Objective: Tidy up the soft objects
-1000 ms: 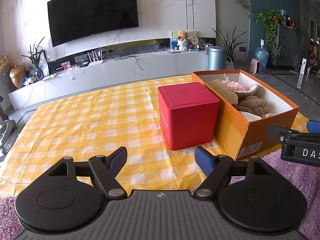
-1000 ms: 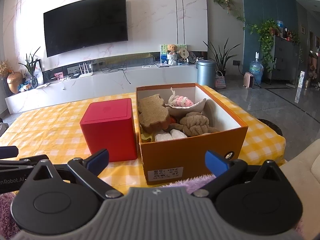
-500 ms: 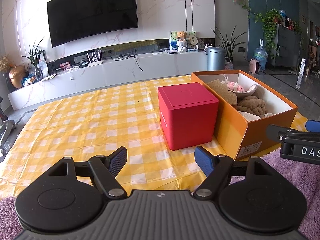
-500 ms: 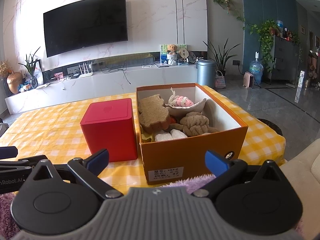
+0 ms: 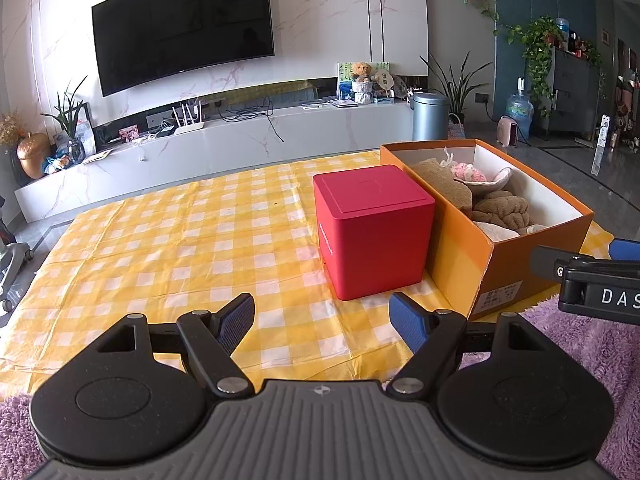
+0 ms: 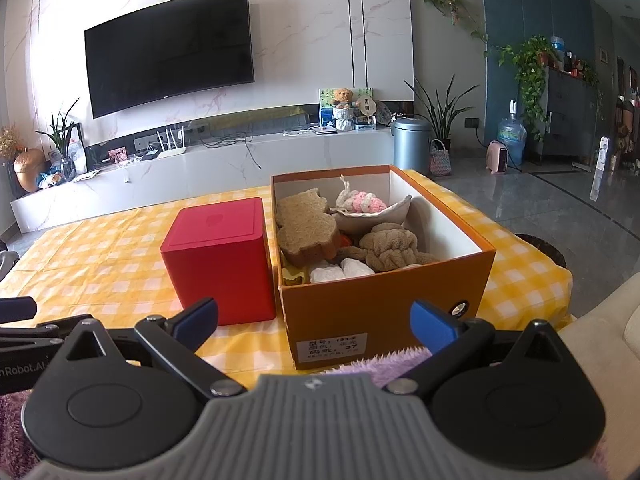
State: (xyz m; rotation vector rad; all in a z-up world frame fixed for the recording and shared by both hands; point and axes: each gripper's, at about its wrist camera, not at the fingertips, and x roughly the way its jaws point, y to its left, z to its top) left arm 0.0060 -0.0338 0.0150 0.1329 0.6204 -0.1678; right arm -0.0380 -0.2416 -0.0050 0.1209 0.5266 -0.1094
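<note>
Soft toys [image 6: 384, 248] lie piled inside an orange box [image 6: 384, 312] on the bench, right of a closed red box [image 6: 220, 260]. Left claw [image 5: 322, 318] and right claw [image 6: 314, 320] gape wide, empty; nothing soft lies loose.

Showing a white marble wall [image 5: 328, 20] carrying a wide black curved television [image 5: 182, 20]. Running beneath it, a long low white marble console [image 5: 240, 144] holding a small brown teddy bear [image 5: 362, 72]. Standing beside it, a grey cylindrical metal bin [image 5: 430, 117]. Gleaming at right, glossy grey tiled floor [image 6: 560, 208].
</note>
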